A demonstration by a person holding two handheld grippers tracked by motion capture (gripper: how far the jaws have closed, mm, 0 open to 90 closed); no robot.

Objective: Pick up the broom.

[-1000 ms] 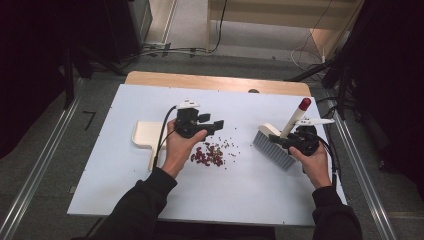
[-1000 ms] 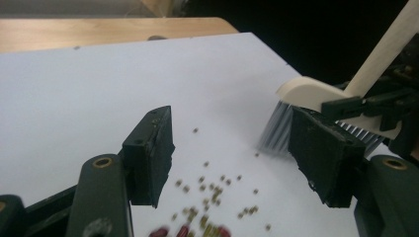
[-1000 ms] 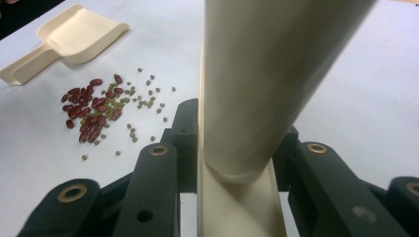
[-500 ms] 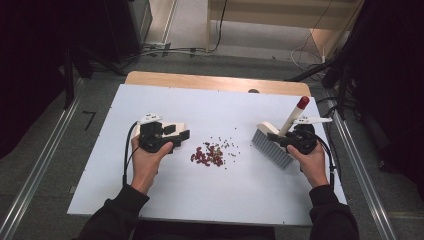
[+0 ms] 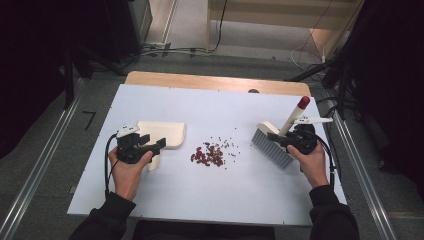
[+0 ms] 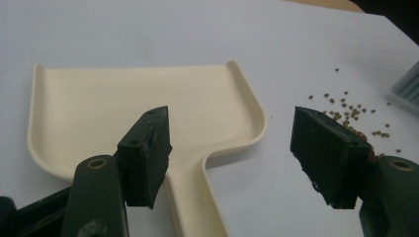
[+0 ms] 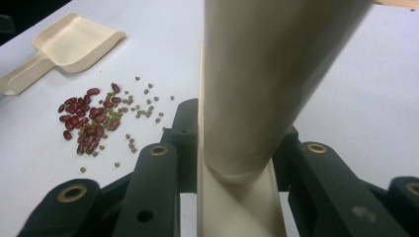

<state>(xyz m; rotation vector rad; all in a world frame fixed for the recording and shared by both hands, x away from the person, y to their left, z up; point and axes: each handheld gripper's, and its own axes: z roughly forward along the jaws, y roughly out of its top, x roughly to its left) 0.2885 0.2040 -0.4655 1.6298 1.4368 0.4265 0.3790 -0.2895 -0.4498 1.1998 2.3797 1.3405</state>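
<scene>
Dustpan: smooth cream plastic, flat | left gripper: jaws apart, astride handle | right gripper: clamps brush handle

Your left gripper hovers over the dustpan, left of the beans; your right gripper clamps the brush, right of them.

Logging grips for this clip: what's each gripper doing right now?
Left gripper: open, jaws astride the dustpan handle, not pressing it.
Right gripper: shut on the brush.
</scene>
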